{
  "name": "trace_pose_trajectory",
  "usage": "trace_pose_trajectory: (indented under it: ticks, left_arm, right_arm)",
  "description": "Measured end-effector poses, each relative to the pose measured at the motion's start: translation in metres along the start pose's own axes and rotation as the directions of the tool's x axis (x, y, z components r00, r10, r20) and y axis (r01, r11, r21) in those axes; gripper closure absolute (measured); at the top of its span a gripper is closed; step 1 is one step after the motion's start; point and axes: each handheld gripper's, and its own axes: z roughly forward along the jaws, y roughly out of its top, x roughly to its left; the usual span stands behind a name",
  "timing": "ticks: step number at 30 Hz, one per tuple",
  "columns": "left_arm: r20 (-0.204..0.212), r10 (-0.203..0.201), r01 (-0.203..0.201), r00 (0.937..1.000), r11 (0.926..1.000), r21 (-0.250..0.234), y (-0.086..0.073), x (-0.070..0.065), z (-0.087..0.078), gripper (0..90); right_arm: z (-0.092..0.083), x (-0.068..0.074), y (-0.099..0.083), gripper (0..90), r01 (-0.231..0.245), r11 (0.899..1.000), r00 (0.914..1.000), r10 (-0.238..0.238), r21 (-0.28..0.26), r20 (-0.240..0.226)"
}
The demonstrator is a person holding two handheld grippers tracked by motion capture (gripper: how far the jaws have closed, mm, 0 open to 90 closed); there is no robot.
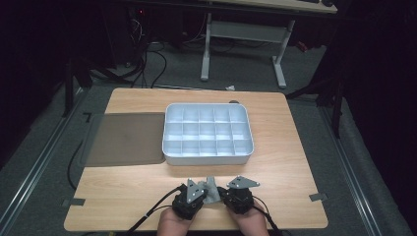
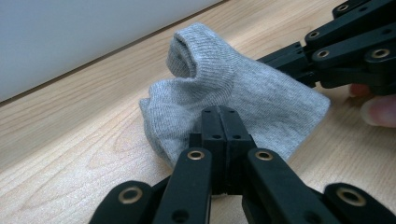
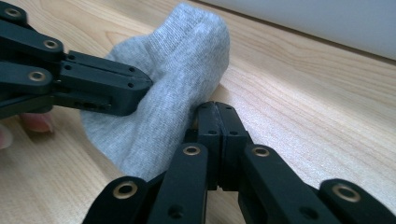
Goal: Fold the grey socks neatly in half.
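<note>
Left gripper [image 2: 219,114]: fingers closed flat against each other at the near edge of the grey sock [image 2: 233,100]. The left gripper view shows the tips at the fabric; whether cloth is pinched between them cannot be told. This view also shows the sock's ribbed cuff standing up in a rolled fold, and the other gripper's fingers clamped on the sock's right corner.

Right gripper [image 3: 217,112]: fingers closed together, tips touching the sock [image 3: 173,79] at its lower right edge. A pinch of cloth cannot be confirmed here. The right gripper view shows the left gripper entering from the left, its closed fingers pressing into the fabric, a detail that its own view leaves unclear.

High view: the sock [image 1: 212,189] lies bunched on the counter [image 1: 290,162], between the left gripper [image 1: 199,189] and the right gripper [image 1: 231,191], just in front of the white compartment tray [image 1: 208,158]. Both hands sit at the near counter edge. A dark mat [image 1: 125,140] lies flat, touching the tray's left side. The gripper views show the tray as a pale wall behind the sock.
</note>
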Motion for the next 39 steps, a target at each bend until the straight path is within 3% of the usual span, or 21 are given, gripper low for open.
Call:
trace_pose_trajectory:
  ticks: [5, 10, 20, 26, 29, 33, 34, 36, 37, 39]
  left_arm:
    - [-0.002, 0.003, -0.003, 1.0000, 1.0000, 0.001, 0.000, 0.000, 0.000, 90.0]
    - [-0.002, 0.005, -0.005, 1.0000, 1.0000, 0.001, 0.000, 0.000, 0.000, 90.0]
    - [0.009, -0.006, 0.006, 0.9999, 1.0000, -0.007, 0.001, 0.002, -0.002, 88.1]
    - [0.033, -0.049, 0.052, 0.9982, 0.9962, -0.071, 0.000, 0.008, -0.011, 79.9]
    - [0.062, -0.082, 0.089, 0.9947, 0.9876, -0.129, -0.001, 0.013, -0.020, 76.4]
    - [0.032, -0.110, 0.114, 0.9934, 0.9748, -0.192, -0.003, 0.021, -0.036, 73.8]
    - [0.032, -0.110, 0.114, 0.9934, 0.9748, -0.192, -0.003, 0.021, -0.036, 73.9]
    - [-0.022, -0.149, 0.144, 0.9885, 0.9762, -0.162, -0.007, 0.031, -0.039, 75.2]
    - [-0.022, -0.149, 0.144, 0.9885, 0.9762, -0.162, -0.007, 0.031, -0.039, 77.1]
    - [-0.063, -0.179, 0.175, 0.9818, 0.9824, -0.064, -0.012, 0.037, -0.031, 81.0]
  right_arm:
    - [-0.001, 0.003, 0.003, 90.0, 0.001, 1.000, 0.9998, -0.002, -0.021, -0.020]
    - [-0.013, 0.016, 0.008, 90.0, 0.059, 0.992, 0.9963, -0.066, -0.109, -0.056]
    - [-0.011, 0.015, 0.005, 90.0, 0.059, 0.993, 0.9970, -0.064, -0.104, -0.044]
    - [-0.009, 0.011, 0.004, 90.0, 0.047, 0.994, 0.9982, -0.050, -0.096, -0.034]
    - [-0.008, 0.012, 0.003, 90.0, 0.048, 0.995, 0.9981, -0.052, -0.093, -0.034]
    - [-0.007, 0.013, 0.003, 90.0, 0.049, 0.995, 0.9980, -0.052, -0.089, -0.036]
    - [-0.007, 0.013, 0.003, 90.0, 0.049, 0.995, 0.9980, -0.052, -0.089, -0.036]
    - [-0.007, 0.013, 0.003, 90.0, 0.051, 0.995, 0.9978, -0.054, -0.087, -0.037]
    - [-0.007, 0.013, 0.003, 90.0, 0.051, 0.995, 0.9978, -0.054, -0.087, -0.037]
    - [-0.007, 0.014, 0.002, 90.0, 0.051, 0.995, 0.9977, -0.054, -0.086, -0.040]
